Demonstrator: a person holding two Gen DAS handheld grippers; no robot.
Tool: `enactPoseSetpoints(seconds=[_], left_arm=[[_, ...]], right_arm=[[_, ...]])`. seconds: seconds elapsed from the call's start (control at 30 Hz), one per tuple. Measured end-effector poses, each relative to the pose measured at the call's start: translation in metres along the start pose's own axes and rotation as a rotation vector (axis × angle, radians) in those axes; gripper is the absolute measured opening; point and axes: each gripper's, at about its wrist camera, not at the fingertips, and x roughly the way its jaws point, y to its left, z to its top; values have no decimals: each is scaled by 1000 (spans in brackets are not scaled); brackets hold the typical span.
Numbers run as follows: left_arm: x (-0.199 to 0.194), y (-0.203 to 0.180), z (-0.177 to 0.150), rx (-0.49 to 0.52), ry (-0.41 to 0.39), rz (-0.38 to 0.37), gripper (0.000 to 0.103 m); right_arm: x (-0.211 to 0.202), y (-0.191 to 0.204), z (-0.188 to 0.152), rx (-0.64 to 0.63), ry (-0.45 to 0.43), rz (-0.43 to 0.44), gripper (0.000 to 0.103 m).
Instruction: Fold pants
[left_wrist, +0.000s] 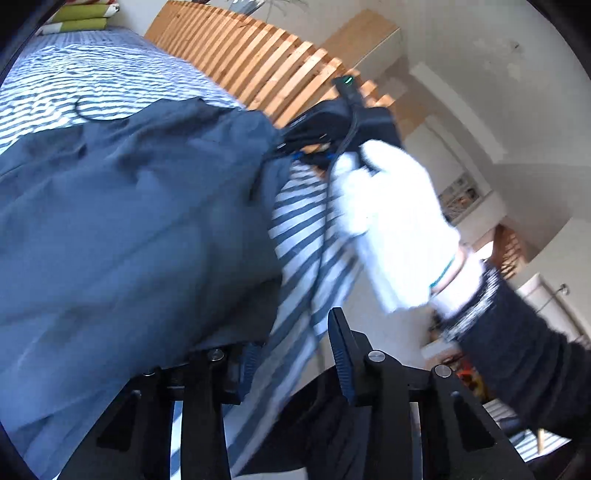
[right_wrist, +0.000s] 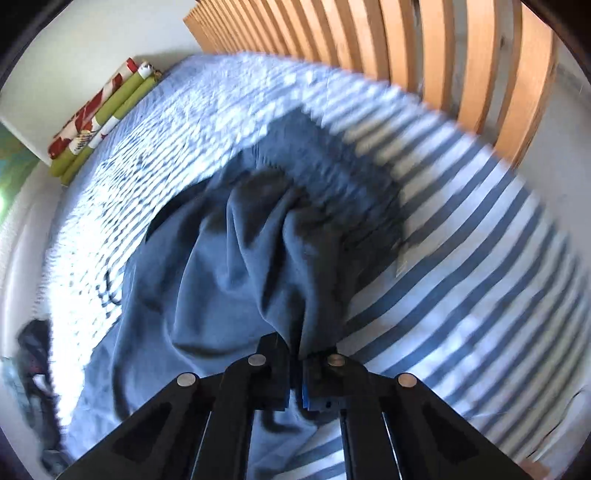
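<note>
In the right wrist view the right tool (right_wrist: 295, 373) is nearest, its jaws pressed together on a gathered fold of the blue-grey pants (right_wrist: 229, 266), which rises in creases from the pinch and spreads away over the bed (right_wrist: 480, 295). The bed carries a cover of blue and white stripes, and the pants lie across its middle, rumpled, with one darker part reaching toward the slatted wooden headboard (right_wrist: 443, 55). At the far corner of the bed, against the wall, lie rolled cushions (right_wrist: 99, 118) in green, red and white. In the left wrist view the left tool (left_wrist: 295, 354) stands part spread; its left finger is partly hidden under the edge of the pants, while the right finger stands clear of the cloth, so whether the cloth is gripped cannot be told. Beyond it the pants fill the left of that view, draped over the striped cover. Further off, a white-gloved hand (left_wrist: 388, 218) with a dark sleeve (left_wrist: 524, 354) holds the right tool at the upper edge of the pants, with a black cable (left_wrist: 325, 236) hanging from it. The headboard lies behind.
</note>
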Motion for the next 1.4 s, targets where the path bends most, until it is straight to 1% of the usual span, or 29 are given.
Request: enactPoseSetpoints(seconds=[0.03, 0.07, 0.1, 0.13, 0.17, 0.2, 0.23, 0.27, 0.3, 0.37, 0.43, 0.47, 0.53, 0.6, 0.63, 0.67, 0.7, 0.73, 0.77, 0.83, 0.93, 0.97, 1.03, 1.07, 1.13, 1.2, 1.23, 1.3, 1.4], left_arm=[[4, 3, -1, -7, 15, 12, 37], [9, 6, 0, -24, 23, 29, 37], [17, 8, 0, -40, 42, 8, 37], [23, 6, -1, -46, 75, -13, 37], [27, -1, -4, -24, 106, 5, 38], [25, -12, -8, 30, 120, 30, 40], [20, -20, -13, 74, 129, 36, 42], [9, -26, -20, 93, 149, 15, 43], [0, -26, -23, 88, 154, 9, 44], [-24, -25, -33, 55, 145, 26, 45], [-55, -20, -42, 30, 107, 43, 45], [-75, -16, -47, 23, 77, 73, 45], [-123, -2, -58, -28, 2, 119, 45], [-168, 11, -69, -66, -67, 185, 45], [-188, 18, -72, -80, -104, 237, 45], [-219, 28, -81, -106, -150, 319, 45], [-241, 38, -86, -130, -178, 359, 45], [-270, 50, -95, -168, -216, 415, 45], [-288, 58, -101, -195, -239, 458, 45], [-330, 78, -113, -250, -290, 569, 45], [-387, 115, -125, -328, -359, 744, 45], [-398, 122, -128, -334, -364, 786, 45], [-429, 140, -134, -330, -360, 905, 45], [-445, 148, -138, -331, -361, 926, 45], [-477, 171, -140, -354, -369, 971, 46], [-503, 192, -140, -345, -356, 987, 45], [-507, 199, -137, -342, -346, 997, 45], [-508, 217, -132, -320, -289, 981, 45], [-487, 235, -124, -304, -222, 951, 45]], right_arm=[[3, 4, 1, -33, 1, -29, 3], [10, 8, 2, -64, 23, -59, 3], [15, 13, 2, -82, 37, -69, 3], [20, 15, 1, -101, 50, -101, 3], [26, 19, 2, -117, 75, -165, 8], [26, 17, 4, -121, 89, -174, 10], [24, 15, 7, -113, 95, -184, 14], [18, 12, 9, -104, 88, -184, 19], [11, 10, 12, -104, 75, -193, 22], [-12, 7, 12, -112, 20, -219, 35], [-31, 7, 8, -111, -8, -216, 35], [-41, 7, 5, -109, -25, -208, 35], [-63, 19, -7, -145, -79, -202, 35], [-81, 39, -17, -191, -149, -195, 35], [-93, 51, -25, -231, -185, -160, 35], [-100, 65, -32, -273, -205, -114, 35], [-105, 77, -38, -316, -213, -68, 35], [-109, 95, -45, -384, -207, 0, 35], [-109, 112, -51, -450, -185, 56, 35], [-106, 146, -64, -555, -127, 119, 35], [-98, 207, -89, -736, -66, 172, 35], [-95, 227, -99, -806, -54, 177, 35], [-88, 258, -121, -922, -43, 176, 35], [-83, 282, -137, -1009, -27, 165, 35], [-75, 309, -160, -1115, -6, 159, 35], [-64, 341, -185, -1243, 9, 163, 35], [-60, 348, -193, -1276, 12, 164, 35], [-48, 373, -212, -1345, 37, 177, 35], [-34, 403, -229, -1395, 66, 184, 35]])
